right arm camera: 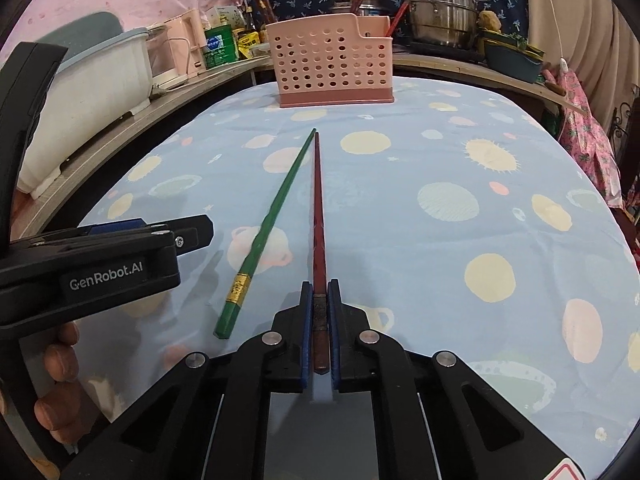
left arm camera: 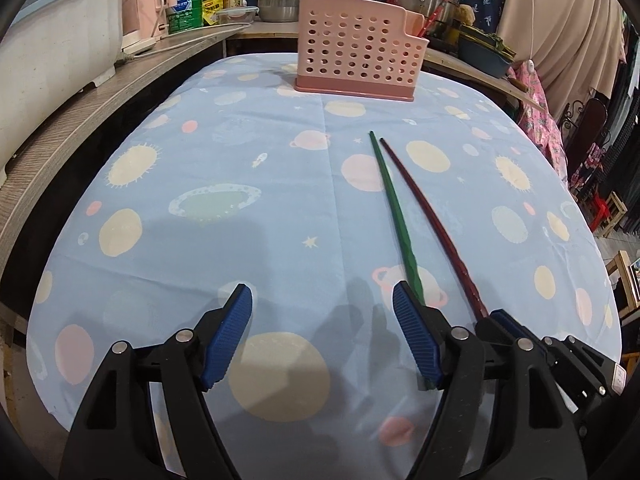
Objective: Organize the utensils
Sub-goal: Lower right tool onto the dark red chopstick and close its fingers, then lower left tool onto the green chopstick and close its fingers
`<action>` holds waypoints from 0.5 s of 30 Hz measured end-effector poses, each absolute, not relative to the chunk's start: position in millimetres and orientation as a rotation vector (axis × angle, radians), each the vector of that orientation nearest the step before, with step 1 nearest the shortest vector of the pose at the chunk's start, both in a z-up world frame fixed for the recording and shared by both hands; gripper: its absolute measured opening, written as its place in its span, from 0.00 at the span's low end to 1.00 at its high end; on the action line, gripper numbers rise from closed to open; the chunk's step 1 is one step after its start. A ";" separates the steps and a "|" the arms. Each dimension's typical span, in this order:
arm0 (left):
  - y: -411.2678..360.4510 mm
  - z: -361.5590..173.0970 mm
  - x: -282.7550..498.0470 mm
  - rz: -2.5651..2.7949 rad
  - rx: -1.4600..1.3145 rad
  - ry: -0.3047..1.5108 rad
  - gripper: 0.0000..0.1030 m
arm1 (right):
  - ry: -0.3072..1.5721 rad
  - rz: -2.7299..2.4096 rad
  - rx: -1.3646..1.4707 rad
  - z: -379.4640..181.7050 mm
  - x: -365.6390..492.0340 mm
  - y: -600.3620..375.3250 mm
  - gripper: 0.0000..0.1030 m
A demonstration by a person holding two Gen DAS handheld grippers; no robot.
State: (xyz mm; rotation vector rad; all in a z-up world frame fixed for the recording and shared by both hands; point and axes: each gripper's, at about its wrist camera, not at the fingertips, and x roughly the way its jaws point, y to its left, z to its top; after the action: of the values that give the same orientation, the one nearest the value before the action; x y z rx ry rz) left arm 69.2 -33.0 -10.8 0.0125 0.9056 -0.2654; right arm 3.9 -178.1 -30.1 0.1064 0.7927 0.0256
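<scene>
Here, red chopstick (right arm camera: 319, 216) clamped in right tool (right arm camera: 320, 292) — green chopstick (right arm camera: 276, 208) beside.

Green chopstick (right arm camera: 272, 208), red chopstick (right arm camera: 319, 208)

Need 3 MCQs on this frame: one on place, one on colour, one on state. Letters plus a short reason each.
1. Where does the pink basket stand?
A. at the far end of the table
B. beside the left gripper
C. on the floor

2. Which colour is the chopstick that lies free on the cloth?
A. red
B. green
C. black

3. How do the right gripper's jaws stand?
A. wide open over the cloth
B. shut on the red chopstick
C. shut on the green chopstick

Answers:
1 A: it stands beyond both chopsticks' far tips.
2 B: the green chopstick lies outside either gripper's jaws.
3 B: the right gripper clamps the red chopstick; the left gripper is open.
</scene>
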 end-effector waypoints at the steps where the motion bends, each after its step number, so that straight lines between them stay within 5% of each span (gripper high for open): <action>1: -35.7 -10.7 67.9 -0.274 0.013 0.906 0.69 | 0.791 0.015 0.122 -30.1 2.4 -183.5 0.06; 15: -69.9 -23.5 54.5 -0.347 0.053 0.938 0.71 | 0.785 -0.003 0.241 -30.8 -5.7 -217.0 0.06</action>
State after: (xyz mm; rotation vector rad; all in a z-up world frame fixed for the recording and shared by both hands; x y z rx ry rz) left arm 54.5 -69.9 -23.5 0.0530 0.9378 -0.3467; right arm -5.7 -217.0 -30.8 0.2406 0.7847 -0.0034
